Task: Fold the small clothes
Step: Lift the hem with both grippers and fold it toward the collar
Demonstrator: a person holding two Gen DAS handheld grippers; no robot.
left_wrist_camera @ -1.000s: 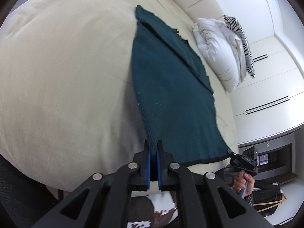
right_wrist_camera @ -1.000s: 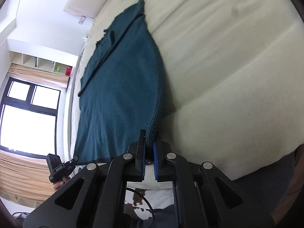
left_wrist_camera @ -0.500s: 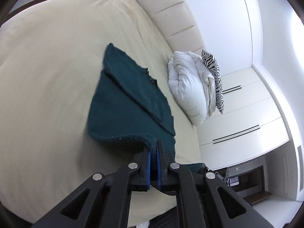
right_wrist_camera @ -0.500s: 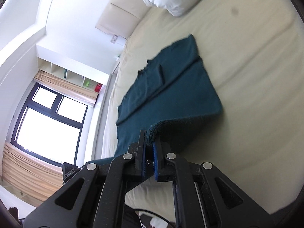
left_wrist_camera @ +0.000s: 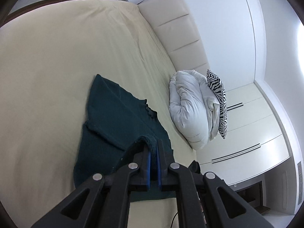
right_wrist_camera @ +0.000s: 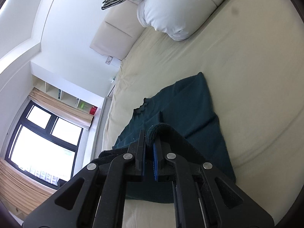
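A dark teal knit garment lies on the cream bed, its near part lifted and curled over the flat far part. My left gripper is shut on one corner of its hem, held above the cloth. My right gripper is shut on the other hem corner; the garment also shows in the right wrist view, on the bed. The hem drapes over both grippers' fingers and hides the cloth beneath them.
A white rolled duvet and a zebra-print pillow lie against the padded headboard. Wardrobe doors stand beyond the bed. In the right wrist view a window with curtains and wall shelves are at left.
Both grippers have lifted the garment's hem from the bed's near edge and carried it forward over the garment, toward the headboard. The cloth has doubled over itself.
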